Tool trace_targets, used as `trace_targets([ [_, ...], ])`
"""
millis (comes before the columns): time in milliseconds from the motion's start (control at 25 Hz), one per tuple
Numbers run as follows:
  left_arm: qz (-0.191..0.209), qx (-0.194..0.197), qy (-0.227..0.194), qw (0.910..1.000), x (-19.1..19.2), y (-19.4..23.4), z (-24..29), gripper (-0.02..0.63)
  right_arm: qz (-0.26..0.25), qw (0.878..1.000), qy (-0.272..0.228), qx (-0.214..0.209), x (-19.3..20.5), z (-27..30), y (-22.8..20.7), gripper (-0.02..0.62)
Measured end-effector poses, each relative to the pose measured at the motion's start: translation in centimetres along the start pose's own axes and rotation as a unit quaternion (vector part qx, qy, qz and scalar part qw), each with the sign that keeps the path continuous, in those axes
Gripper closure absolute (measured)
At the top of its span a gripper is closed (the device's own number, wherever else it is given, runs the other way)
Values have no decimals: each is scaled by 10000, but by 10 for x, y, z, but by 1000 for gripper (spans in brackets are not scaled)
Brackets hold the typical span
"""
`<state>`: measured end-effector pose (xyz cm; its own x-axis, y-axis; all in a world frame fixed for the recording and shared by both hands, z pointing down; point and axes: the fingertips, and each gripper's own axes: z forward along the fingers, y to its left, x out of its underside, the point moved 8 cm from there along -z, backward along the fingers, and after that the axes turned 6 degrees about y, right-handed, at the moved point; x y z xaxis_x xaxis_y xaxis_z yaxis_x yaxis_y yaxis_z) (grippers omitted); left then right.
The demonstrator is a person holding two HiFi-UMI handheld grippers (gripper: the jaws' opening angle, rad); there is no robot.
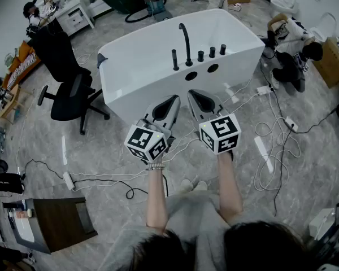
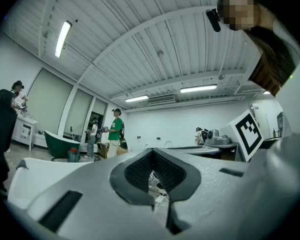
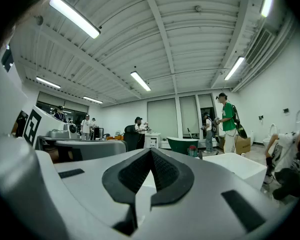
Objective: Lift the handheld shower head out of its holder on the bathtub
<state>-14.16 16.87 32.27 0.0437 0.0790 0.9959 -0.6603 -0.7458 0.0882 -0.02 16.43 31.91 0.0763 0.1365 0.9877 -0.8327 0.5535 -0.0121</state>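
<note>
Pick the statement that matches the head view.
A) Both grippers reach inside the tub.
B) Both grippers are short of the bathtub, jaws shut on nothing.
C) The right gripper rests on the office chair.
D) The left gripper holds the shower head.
B: the left gripper and right gripper hover before the near wall of the bathtub, jaws together and empty, while the handheld shower head stands on the rim.

No legible text, brand, number; left gripper (image 1: 174,100), right gripper (image 1: 193,95) cubes (image 1: 220,133) bear coded squares only
</note>
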Motion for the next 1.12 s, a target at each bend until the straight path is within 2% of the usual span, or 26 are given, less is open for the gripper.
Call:
trace_targets([
  [360, 19, -64, 81, 9999, 3, -17, -4, 601, -25, 10000, 15, -57, 3, -16, 2, 595],
  [760, 40, -109, 155, 9998, 6, -32, 7, 601, 70, 9999, -102, -119, 2, -30, -15, 595],
  [1120, -70, -259, 192, 9995, 14, -25, 12, 601, 117, 9995, -120, -254, 4, -19, -24, 595],
])
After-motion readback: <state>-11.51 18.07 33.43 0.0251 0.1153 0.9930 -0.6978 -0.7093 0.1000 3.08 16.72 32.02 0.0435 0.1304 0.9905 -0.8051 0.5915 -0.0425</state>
